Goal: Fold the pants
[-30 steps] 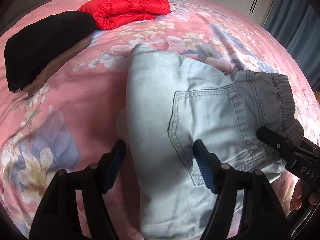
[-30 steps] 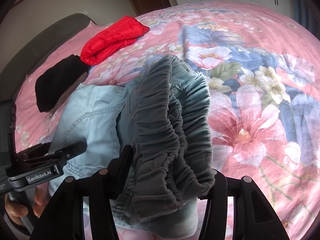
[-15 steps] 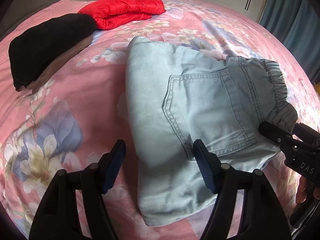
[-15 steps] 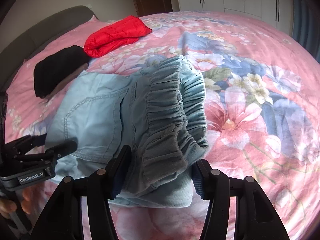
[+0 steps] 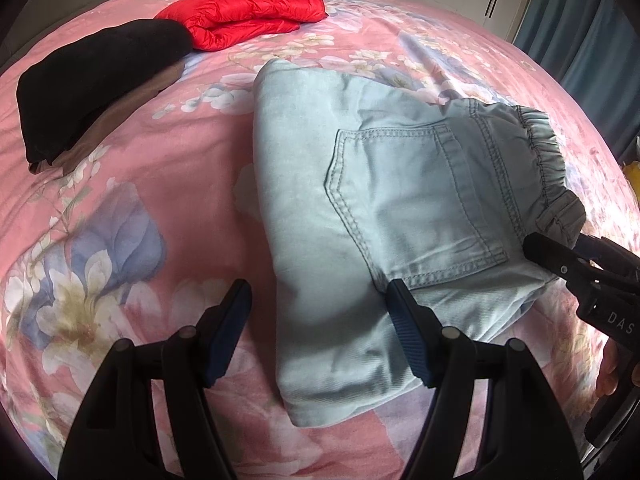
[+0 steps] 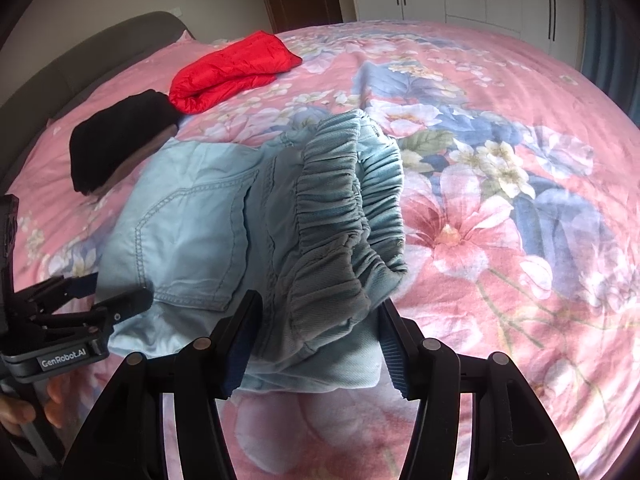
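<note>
My right claw (image 6: 316, 340) stands parted astride the elastic waistband (image 6: 352, 216) of the pants (image 6: 192, 224). Its jaws have just been opening; the gathered band lies between them, and I judge the grip released, the pads no longer pinching the cloth. My left claw (image 5: 320, 332) is released too, holding nothing: one finger hangs over the bare bedspread (image 5: 120, 200), the other over the denim near the back pocket (image 5: 412, 200).

The pants lie on the bed as a compact light-blue bundle, pocket side up, waistband at 3 o'clock in the left view. I judge the fold essentially complete; both claws are placed at the near edge to let go cleanly.

Farther out, at 11 o'clock, a black garment (image 5: 100, 80) and a red padded jacket (image 5: 248, 16) lie well apart from the pants.
</note>
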Demonstrator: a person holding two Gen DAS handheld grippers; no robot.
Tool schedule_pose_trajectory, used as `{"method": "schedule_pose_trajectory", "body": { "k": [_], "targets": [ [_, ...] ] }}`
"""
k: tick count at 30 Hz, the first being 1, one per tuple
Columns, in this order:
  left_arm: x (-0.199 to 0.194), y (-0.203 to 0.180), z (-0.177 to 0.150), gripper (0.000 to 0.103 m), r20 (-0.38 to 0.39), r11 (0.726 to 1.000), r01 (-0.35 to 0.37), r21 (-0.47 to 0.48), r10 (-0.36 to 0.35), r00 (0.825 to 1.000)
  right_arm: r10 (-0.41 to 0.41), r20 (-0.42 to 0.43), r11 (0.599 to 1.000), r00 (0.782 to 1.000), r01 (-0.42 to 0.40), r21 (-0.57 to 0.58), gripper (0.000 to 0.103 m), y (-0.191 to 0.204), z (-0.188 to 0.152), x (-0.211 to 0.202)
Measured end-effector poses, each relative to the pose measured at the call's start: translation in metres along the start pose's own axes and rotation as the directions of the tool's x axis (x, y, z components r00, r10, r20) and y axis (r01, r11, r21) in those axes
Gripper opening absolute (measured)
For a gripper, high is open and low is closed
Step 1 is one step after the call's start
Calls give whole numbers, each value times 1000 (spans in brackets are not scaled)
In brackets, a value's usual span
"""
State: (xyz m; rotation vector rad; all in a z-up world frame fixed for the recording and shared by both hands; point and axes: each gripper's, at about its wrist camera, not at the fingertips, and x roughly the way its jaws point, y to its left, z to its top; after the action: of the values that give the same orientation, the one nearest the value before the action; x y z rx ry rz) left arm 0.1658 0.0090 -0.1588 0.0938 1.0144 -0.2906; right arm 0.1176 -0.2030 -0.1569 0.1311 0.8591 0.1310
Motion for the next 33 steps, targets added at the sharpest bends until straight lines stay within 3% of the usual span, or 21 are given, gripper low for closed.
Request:
{"method": "schedule_pose_trajectory", "body": {
  "k": [21,28,33],
  "targets": [
    [-3,-4,-5,71,-6,1000,-15,3,15,1000,-21,1,1000,1000,21,-7,59,5,-8,-3],
    [-24,-5,-10,70,14,1000,-6,-7,7,1000,-19,9,1000,1000,19,0,59,6,-11,-16],
    [-59,-8,-13,83,46,1000,15,-10,-14,999,13,26,1000,1000,-13,-25,59,15,-16,-40]
  ]
}}
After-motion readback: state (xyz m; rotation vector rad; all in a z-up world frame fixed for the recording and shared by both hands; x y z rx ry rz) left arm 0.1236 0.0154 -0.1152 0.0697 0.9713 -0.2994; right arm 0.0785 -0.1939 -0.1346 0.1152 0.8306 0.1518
